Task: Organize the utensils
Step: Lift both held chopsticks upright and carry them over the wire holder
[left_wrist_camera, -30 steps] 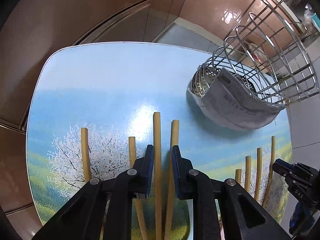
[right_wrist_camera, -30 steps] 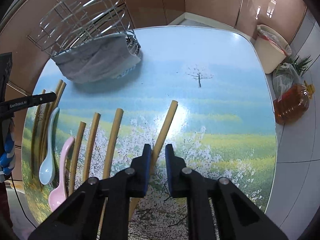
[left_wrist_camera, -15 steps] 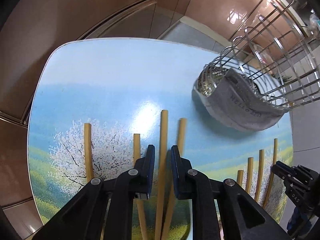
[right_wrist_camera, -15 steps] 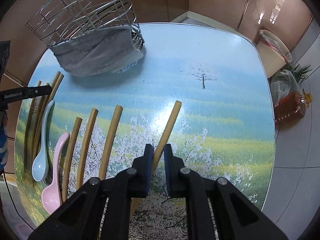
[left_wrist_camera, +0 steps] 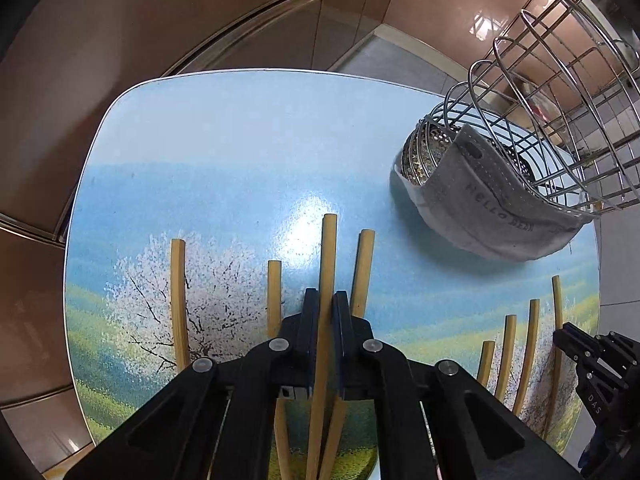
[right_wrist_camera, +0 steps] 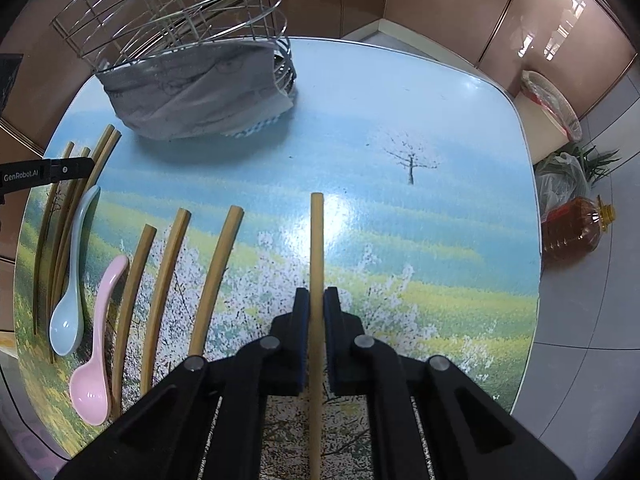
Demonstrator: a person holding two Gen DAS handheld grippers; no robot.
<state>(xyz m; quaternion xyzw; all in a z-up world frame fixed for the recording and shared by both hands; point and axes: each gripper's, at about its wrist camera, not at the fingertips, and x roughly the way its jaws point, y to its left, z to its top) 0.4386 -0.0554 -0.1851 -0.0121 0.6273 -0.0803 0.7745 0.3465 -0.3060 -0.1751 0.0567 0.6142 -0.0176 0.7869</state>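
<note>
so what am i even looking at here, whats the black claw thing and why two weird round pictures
Each black claw is a hand-held gripper with a fisheye camera behind its fingers; a person holds one per hand. One picture looks along the left gripper, shut on a bamboo chopstick. The other looks along the right gripper, shut on another chopstick. On the landscape-printed table lie more chopsticks, a blue spoon, a pink spoon, and a wire utensil basket with a grey cloth draped on it.

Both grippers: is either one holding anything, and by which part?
Yes. The left gripper pinches one chopstick partway along its shaft; the right gripper likewise clamps a single chopstick mid-shaft.
</note>
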